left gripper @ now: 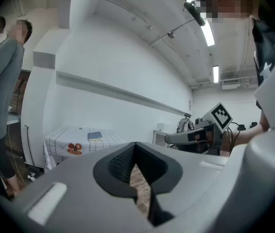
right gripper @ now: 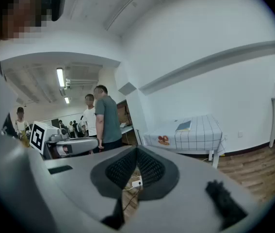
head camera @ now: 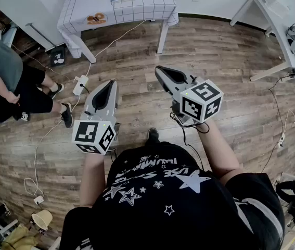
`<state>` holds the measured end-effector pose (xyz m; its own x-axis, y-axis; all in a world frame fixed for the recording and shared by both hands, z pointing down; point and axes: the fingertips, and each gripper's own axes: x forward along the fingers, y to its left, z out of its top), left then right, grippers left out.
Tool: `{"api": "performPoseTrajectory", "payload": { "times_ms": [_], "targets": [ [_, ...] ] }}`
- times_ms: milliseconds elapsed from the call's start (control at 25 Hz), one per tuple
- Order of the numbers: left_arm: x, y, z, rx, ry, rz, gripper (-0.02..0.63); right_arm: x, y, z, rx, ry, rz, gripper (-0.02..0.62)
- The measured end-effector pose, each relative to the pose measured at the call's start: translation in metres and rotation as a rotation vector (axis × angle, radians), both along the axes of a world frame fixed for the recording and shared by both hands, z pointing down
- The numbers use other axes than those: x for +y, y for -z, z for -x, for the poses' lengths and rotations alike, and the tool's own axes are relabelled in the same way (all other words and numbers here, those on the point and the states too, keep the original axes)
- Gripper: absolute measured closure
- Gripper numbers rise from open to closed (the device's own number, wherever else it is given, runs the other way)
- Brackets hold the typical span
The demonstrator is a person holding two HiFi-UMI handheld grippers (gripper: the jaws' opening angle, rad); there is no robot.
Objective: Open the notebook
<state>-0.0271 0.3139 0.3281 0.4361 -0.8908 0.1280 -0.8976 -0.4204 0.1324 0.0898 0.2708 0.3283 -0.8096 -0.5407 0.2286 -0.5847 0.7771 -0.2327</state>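
Left gripper point(left gripper: 136, 148) closed, lamp point(left gripper: 206, 33) outside head view

A table point(head camera: 152, 9) draped in a white grid-checked cloth stands against the far wall, with orange-brown round shapes point(head camera: 96, 19) near its front left corner. A white power strip point(head camera: 80, 85) lies on the wooden floor point(head camera: 137, 61), in front of that corner. A bystander point(head camera: 1, 61) in a grey-green shirt and black shorts stands at the left. A white desk point(head camera: 251, 7) stands at the right.
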Motion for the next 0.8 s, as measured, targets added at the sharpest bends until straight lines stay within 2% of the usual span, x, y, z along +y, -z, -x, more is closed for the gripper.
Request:
{"api": "performPoseTrajectory", "payload": {
  "times_ms": [320, 800],
  "targets": [
    [0.033, -0.003, 0.028, -0.003, -0.016, 0.011, 0.597, 0.038, 0.000, 0.033, 0.012, -0.007, -0.010, 0.578],
    [0.029, -0.011, 0.016, -0.007, -0.062, 0.032, 0.597, 0.046, -0.006, 0.021, 0.002, -0.037, 0.002, 0.578]
  ]
}}
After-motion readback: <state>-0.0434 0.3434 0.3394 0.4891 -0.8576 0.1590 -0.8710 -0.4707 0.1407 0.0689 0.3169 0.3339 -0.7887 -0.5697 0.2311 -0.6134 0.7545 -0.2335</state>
